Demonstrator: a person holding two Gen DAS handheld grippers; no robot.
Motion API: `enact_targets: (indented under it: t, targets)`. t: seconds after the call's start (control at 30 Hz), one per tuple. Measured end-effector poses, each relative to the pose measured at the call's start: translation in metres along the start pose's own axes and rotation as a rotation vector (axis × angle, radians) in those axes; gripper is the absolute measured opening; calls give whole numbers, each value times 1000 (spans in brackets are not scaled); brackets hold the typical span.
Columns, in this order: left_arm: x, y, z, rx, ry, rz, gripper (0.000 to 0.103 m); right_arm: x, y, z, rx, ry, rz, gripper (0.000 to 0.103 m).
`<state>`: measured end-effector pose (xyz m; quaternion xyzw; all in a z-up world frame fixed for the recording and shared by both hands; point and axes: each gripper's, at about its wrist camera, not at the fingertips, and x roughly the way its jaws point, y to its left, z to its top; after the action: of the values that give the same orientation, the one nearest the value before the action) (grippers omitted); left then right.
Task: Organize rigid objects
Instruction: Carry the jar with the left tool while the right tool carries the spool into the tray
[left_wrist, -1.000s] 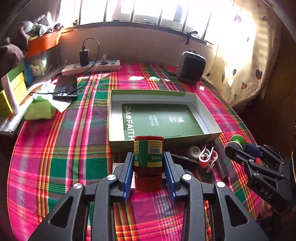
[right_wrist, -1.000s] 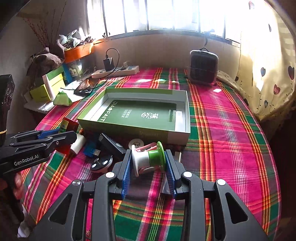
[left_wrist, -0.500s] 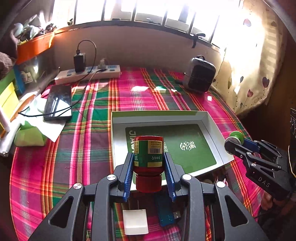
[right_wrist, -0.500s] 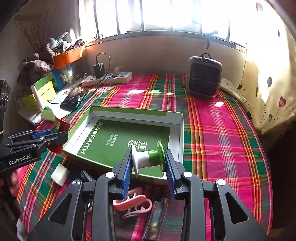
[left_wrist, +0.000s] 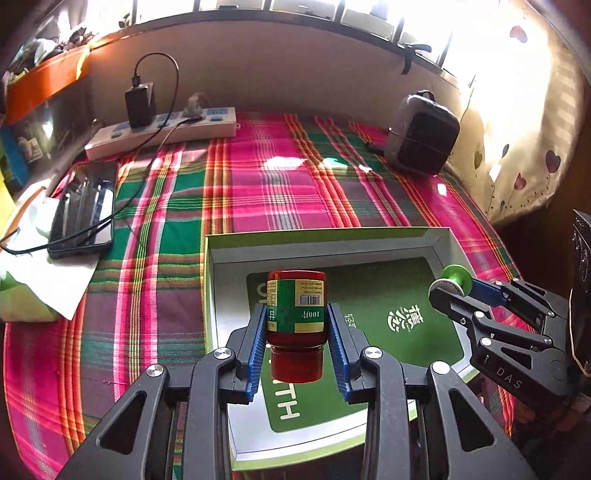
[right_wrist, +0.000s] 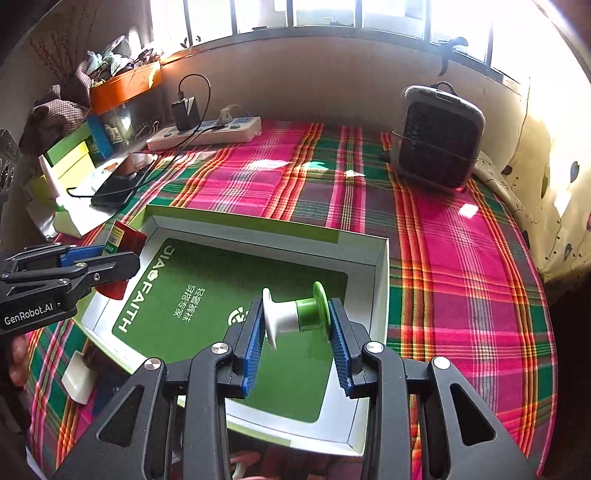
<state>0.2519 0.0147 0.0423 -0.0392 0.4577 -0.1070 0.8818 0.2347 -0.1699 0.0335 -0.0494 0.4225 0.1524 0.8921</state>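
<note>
Left gripper (left_wrist: 296, 325) grips bottle (left_wrist: 296, 314), right gripper (right_wrist: 295, 325) grips spool (right_wrist: 295, 314) over box (right_wrist: 380, 280); dropped, spool may roll toward 12 o'clock.

Box (right_wrist: 380, 280) mid-table; power strip (right_wrist: 207, 131) behind; phone (left_wrist: 83, 210) left; heater (right_wrist: 439, 136), seemingly, rear-right.

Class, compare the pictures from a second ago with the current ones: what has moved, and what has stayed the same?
Both grippers rose from the near clutter and moved forward over the open green box. The left gripper still clamps the red bottle, now above the box's left part; the right gripper still clamps the green-and-white spool, above its right part. Nothing was released. Box, phone and power strip stayed put.
</note>
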Motion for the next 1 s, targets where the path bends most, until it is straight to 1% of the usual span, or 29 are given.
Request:
enact_targets:
  t: [0.13, 0.27, 0.4, 1.0]
  targets:
    - [11, 0, 4, 1, 15, 4, 31, 12, -1, 3, -10, 14, 7, 35]
    - [21, -1, 4, 11, 31, 19, 31, 23, -2, 5, -21, 22, 1, 35]
    - [27, -2, 4, 16, 41, 17, 31, 29, -2, 6, -30, 27, -8, 35]
    - [31, -7, 4, 37, 43, 50, 31, 36, -1, 7, -47, 16, -19, 35]
